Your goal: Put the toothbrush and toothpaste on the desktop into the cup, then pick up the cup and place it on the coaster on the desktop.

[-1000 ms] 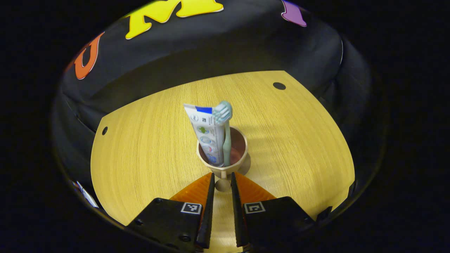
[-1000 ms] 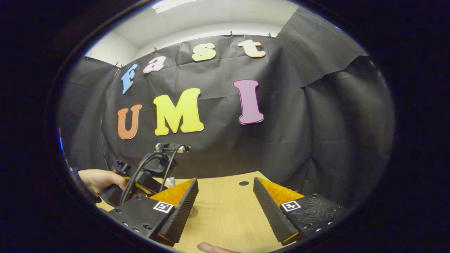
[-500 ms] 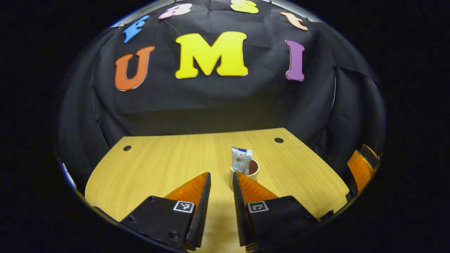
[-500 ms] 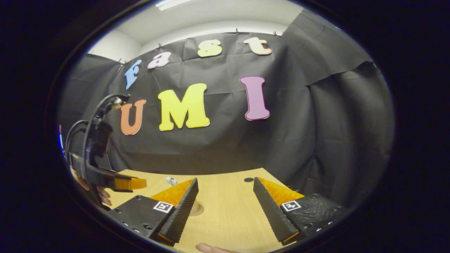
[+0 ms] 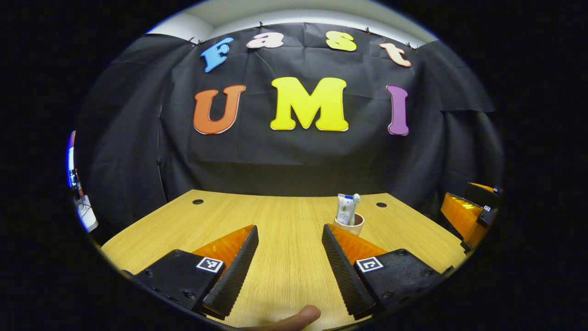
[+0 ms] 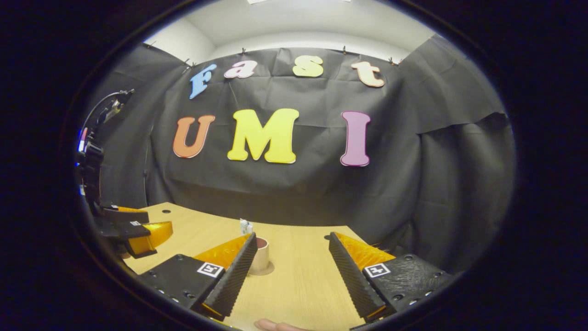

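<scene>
Cup stands loaded on its coaster, both tongs free

Cup (image 5: 351, 224) is what we follow here. We go from the biggest thing to the smallest.

First the counter (image 5: 275, 216), a pale wooden top. On its far right part stands the cup, and in the right gripper view (image 6: 261, 253) we see a flat round coaster (image 6: 268, 271) directly under its foot. So the cup already stands where the task wants it.

The left tongs (image 5: 290, 271) are spread wide with nothing between them, well apart from the cup. The right tongs (image 6: 291, 276) are also spread and hold nothing; the cup is near their left finger, not touching.

Inside the cup the toothpaste (image 5: 344, 209) stands upright, and the toothbrush (image 5: 355, 201) leans beside it, bristles up.

About handling, we judge the cup to be light and stiff, but top-heavy, because both things stand out above the rim. If it must be taken again, we would grip the wall low, below the rim, and keep it upright. The tube is soft; the brush is thin and may slip.
</scene>
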